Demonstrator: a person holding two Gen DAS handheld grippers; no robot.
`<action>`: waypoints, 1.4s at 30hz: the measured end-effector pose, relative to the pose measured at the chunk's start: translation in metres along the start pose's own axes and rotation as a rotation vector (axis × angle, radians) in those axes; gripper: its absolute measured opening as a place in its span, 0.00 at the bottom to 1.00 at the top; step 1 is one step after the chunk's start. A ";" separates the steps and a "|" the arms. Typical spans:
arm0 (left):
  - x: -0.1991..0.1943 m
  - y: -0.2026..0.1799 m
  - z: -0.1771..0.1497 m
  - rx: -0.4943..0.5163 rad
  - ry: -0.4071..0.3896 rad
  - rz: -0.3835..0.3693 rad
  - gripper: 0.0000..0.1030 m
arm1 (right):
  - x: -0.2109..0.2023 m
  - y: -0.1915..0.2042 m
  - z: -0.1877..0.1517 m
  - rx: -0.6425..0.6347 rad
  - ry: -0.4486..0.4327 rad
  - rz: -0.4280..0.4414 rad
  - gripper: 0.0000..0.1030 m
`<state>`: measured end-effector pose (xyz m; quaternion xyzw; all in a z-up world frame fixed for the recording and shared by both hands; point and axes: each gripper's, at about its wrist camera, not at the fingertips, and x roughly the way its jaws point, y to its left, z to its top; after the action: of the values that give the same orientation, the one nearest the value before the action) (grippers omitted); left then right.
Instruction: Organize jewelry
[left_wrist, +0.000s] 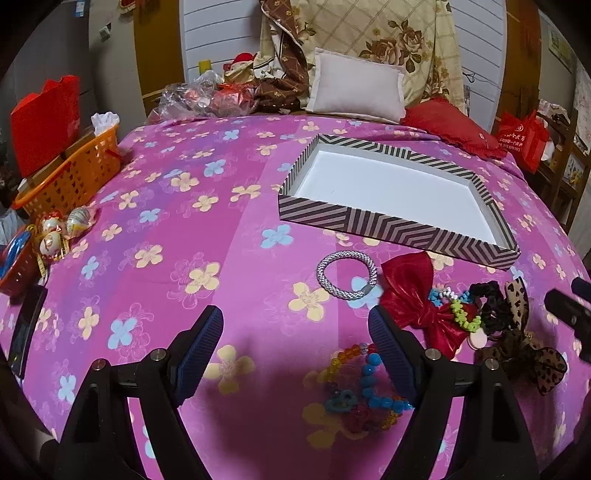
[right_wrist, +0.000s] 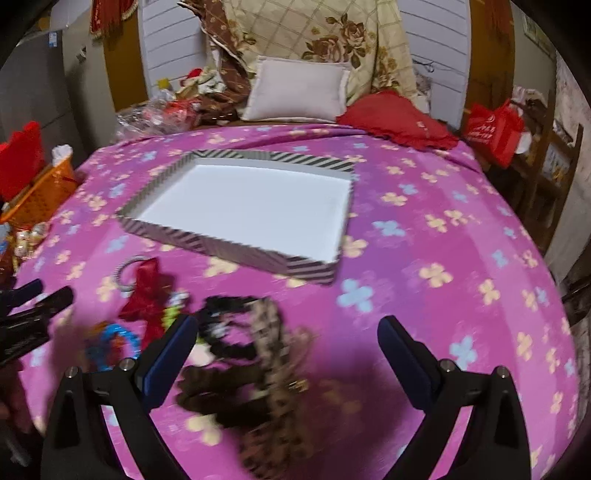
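Observation:
A shallow striped box (left_wrist: 388, 224) with a white, empty inside lies on the pink flowered bedspread; it also shows in the right wrist view (right_wrist: 236, 236). In front of it lie a silver bracelet (left_wrist: 347, 274), a red bow (left_wrist: 417, 295), colourful hair ties (left_wrist: 456, 304), a black scrunchie (left_wrist: 489, 299), leopard bows (left_wrist: 524, 354) and a coloured bead bracelet (left_wrist: 365, 384). My left gripper (left_wrist: 295, 347) is open and empty above the beads. My right gripper (right_wrist: 288, 350) is open and empty over the blurred leopard bows (right_wrist: 269, 369) and black scrunchie (right_wrist: 225, 325).
An orange basket (left_wrist: 70, 177) and wrapped eggs (left_wrist: 62, 229) sit at the bed's left edge. A white pillow (left_wrist: 356, 86), a red cushion (left_wrist: 450, 127) and a folded quilt lie at the head. A red bag (left_wrist: 522, 138) stands at right.

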<state>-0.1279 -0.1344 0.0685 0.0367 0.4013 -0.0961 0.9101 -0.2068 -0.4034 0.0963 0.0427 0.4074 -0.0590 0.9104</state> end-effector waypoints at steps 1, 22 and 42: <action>-0.001 -0.001 0.000 -0.001 -0.001 0.000 0.52 | -0.001 0.004 -0.001 -0.001 -0.001 0.004 0.97; -0.017 -0.007 -0.005 0.009 -0.018 0.001 0.52 | -0.010 0.025 -0.009 0.020 0.009 0.051 0.97; -0.015 -0.009 -0.007 0.008 -0.014 0.009 0.52 | -0.009 0.020 -0.013 0.030 0.022 0.060 0.97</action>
<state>-0.1449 -0.1401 0.0748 0.0412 0.3946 -0.0940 0.9131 -0.2190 -0.3812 0.0951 0.0694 0.4151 -0.0373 0.9063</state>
